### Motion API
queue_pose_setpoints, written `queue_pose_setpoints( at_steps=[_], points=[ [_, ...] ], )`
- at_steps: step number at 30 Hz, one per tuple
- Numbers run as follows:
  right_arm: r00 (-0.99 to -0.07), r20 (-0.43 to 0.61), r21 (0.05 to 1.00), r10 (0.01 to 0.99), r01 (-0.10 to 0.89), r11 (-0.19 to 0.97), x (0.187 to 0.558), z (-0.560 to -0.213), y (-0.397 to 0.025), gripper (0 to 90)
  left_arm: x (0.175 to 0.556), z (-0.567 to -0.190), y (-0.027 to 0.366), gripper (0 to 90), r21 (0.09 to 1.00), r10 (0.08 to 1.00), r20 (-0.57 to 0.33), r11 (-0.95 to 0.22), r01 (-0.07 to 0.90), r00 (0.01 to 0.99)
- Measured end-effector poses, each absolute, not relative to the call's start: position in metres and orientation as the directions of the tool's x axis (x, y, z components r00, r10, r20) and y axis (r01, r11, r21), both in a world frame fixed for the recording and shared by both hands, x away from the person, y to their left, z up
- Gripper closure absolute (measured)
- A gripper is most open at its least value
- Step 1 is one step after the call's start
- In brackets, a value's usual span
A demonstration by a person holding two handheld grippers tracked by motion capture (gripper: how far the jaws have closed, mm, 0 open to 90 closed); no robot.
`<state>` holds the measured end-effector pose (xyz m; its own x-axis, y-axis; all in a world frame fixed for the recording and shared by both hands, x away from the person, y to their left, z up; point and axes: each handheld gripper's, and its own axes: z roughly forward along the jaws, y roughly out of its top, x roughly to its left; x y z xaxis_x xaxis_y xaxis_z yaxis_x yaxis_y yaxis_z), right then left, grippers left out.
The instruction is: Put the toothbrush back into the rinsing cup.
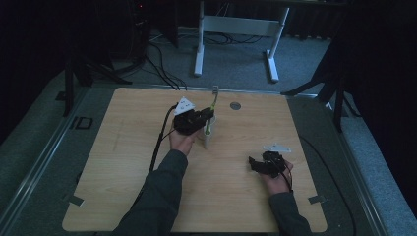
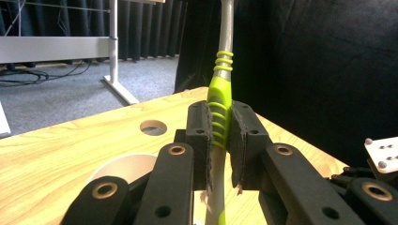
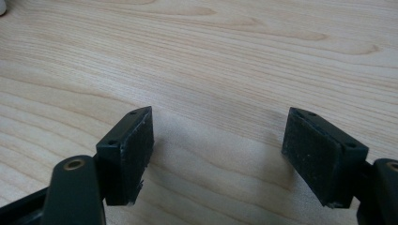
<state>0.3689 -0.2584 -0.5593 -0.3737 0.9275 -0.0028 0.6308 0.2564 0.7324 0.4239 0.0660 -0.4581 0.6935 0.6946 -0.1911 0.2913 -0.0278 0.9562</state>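
Pale wood table [image 1: 123, 196] carries all items; the white cup [image 1: 208, 136] near its centre serves as reference. Nearest, toward the right front of the cup and well apart from it, the right gripper [image 3: 218, 154] hangs over bare board, jaws spread wide, holding nothing. At the cup, the left gripper [image 2: 220, 140] is clamped on a green-and-grey toothbrush [image 2: 220, 108], upright. Beyond the cup, a round hole [image 1: 235, 105] sits near the far edge.
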Motion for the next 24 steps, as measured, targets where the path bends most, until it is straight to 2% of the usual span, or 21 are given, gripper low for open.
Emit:
queue_pose_setpoints(
  at_steps=[24],
  points=[
    [-0.372,-0.001,0.733,0.928,0.631,0.254,0.369,-0.559,-0.258,24.7,0.411,-0.463,0.064,78.1,0.948,0.704,-0.144,-0.104,0.301,0.695]
  ],
)
